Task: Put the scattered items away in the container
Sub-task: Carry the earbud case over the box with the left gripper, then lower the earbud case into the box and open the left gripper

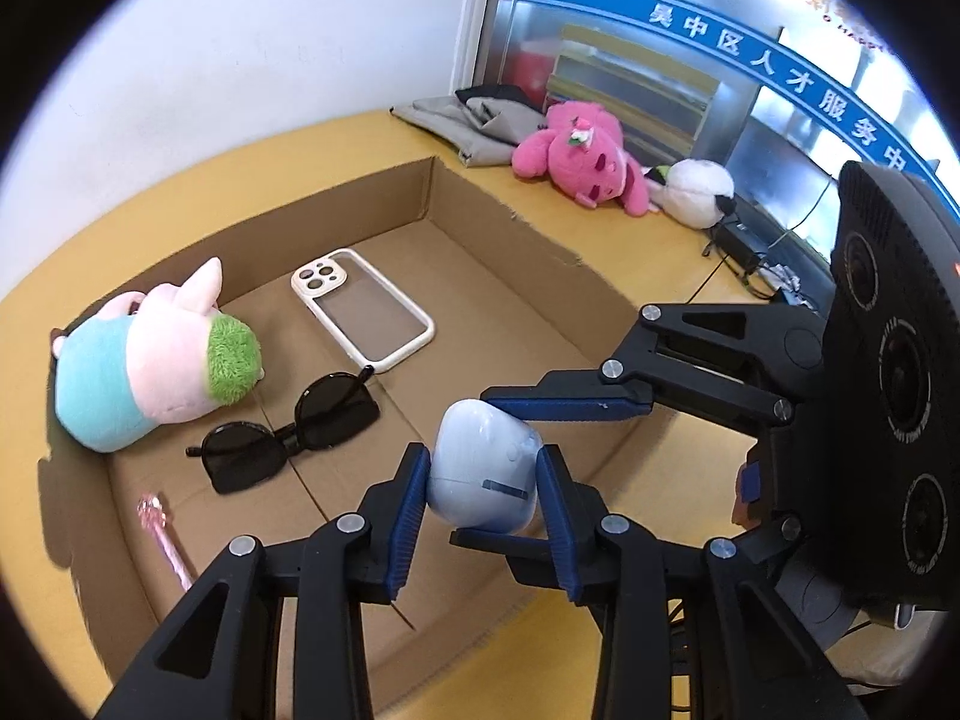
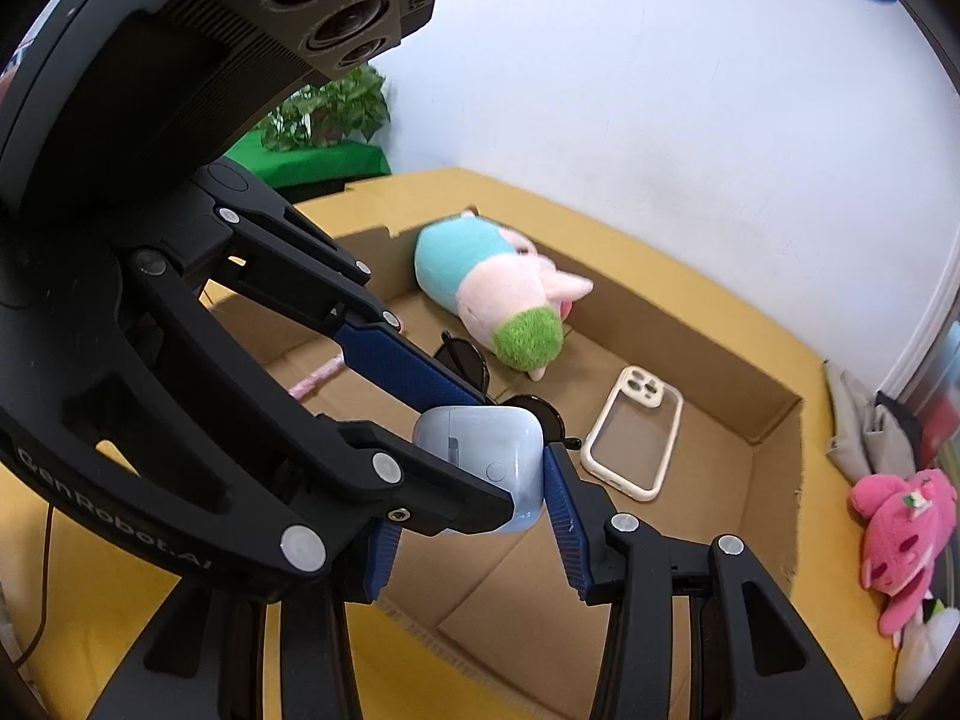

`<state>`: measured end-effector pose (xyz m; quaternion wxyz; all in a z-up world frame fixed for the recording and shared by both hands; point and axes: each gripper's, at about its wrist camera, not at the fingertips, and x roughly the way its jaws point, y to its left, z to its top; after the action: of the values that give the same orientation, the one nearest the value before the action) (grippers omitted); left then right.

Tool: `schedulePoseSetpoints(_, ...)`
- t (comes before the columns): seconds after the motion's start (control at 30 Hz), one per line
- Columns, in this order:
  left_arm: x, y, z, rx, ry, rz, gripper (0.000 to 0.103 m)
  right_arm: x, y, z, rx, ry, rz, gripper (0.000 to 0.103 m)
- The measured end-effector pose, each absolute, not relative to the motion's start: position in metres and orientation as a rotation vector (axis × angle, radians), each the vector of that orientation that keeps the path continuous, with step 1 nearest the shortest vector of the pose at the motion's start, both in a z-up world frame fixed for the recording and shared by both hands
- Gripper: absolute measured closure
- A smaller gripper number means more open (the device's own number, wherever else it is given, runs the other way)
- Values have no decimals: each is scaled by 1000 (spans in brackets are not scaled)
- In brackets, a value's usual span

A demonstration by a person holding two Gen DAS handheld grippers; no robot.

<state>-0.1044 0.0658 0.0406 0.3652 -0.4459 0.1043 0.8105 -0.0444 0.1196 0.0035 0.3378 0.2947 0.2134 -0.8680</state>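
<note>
A pale blue earbud case (image 1: 480,474) hangs above the near end of the open cardboard box (image 1: 540,240). My left gripper (image 1: 485,463) is shut on its sides. The right gripper's fingers (image 1: 564,407) come in from the right and clamp the same case top and bottom. In the right wrist view the case (image 2: 486,450) sits in my right gripper (image 2: 474,480), with the left gripper's fingers (image 2: 402,360) crossing it from the upper left. Inside the box lie a teal, pink and green plush (image 1: 150,366), a cream phone case (image 1: 360,306), black sunglasses (image 1: 288,432) and a pink stick (image 1: 165,534).
The box rests on a yellow tabletop (image 1: 180,180) against a white wall. Beyond the box's far end lie a pink plush (image 1: 576,156), a white plush (image 1: 696,192) and folded grey cloth (image 1: 462,120). Cables and a black device (image 1: 744,240) sit at the right.
</note>
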Motion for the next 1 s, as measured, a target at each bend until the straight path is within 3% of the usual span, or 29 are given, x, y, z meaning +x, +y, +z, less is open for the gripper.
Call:
schedulePoseSetpoints(0.53, -187, 42, -32, -1459, 92, 1896, 70, -134, 85, -57, 1246, 467, -1992, 55)
schedulePoseSetpoints(1.0, -194, 36, -67, -1636, -50, 1739, 70, -135, 81, -87, 1500, 473, -1837, 55)
